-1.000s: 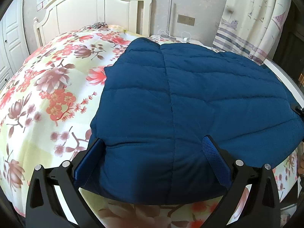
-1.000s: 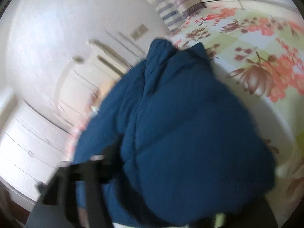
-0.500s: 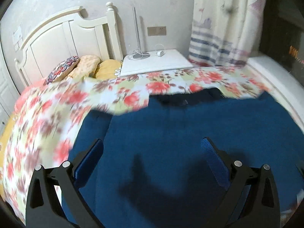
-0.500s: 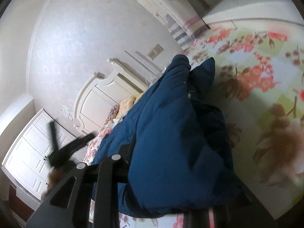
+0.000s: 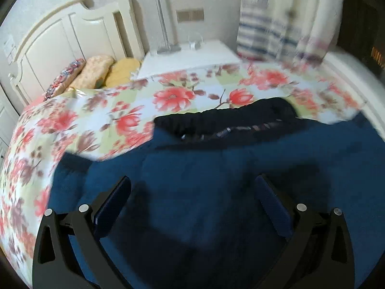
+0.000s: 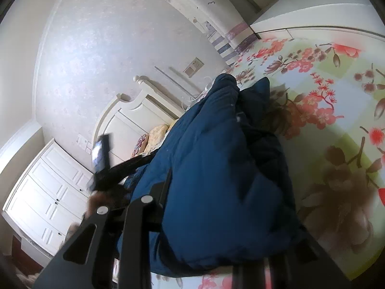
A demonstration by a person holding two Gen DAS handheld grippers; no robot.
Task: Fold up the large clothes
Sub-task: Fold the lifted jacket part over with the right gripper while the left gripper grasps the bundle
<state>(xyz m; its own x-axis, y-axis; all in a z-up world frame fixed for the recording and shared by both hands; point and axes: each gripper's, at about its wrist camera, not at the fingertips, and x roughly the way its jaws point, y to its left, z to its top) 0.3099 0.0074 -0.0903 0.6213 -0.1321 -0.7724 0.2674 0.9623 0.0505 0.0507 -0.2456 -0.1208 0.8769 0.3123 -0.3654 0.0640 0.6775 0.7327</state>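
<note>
A large dark blue padded jacket (image 5: 216,168) lies on the floral bedspread (image 5: 96,120); its dark collar or hem edge (image 5: 228,122) faces the headboard. My left gripper (image 5: 192,192) is open and empty, hovering over the jacket. In the right wrist view the jacket (image 6: 216,180) is bunched and lifted between my right gripper's fingers (image 6: 149,207), which are shut on it. The left gripper (image 6: 103,159) shows beyond the lifted fabric, blurred.
A white headboard (image 5: 72,31) with several pillows (image 5: 96,69) stands at the back left. A white nightstand (image 5: 187,57) and striped curtain (image 5: 276,31) stand at the back right. White cabinets (image 6: 48,200) stand beside the bed.
My left gripper has risen and tilted toward the headboard, staying open over the jacket. My right gripper has lifted the gripped jacket fold higher off the bed.
</note>
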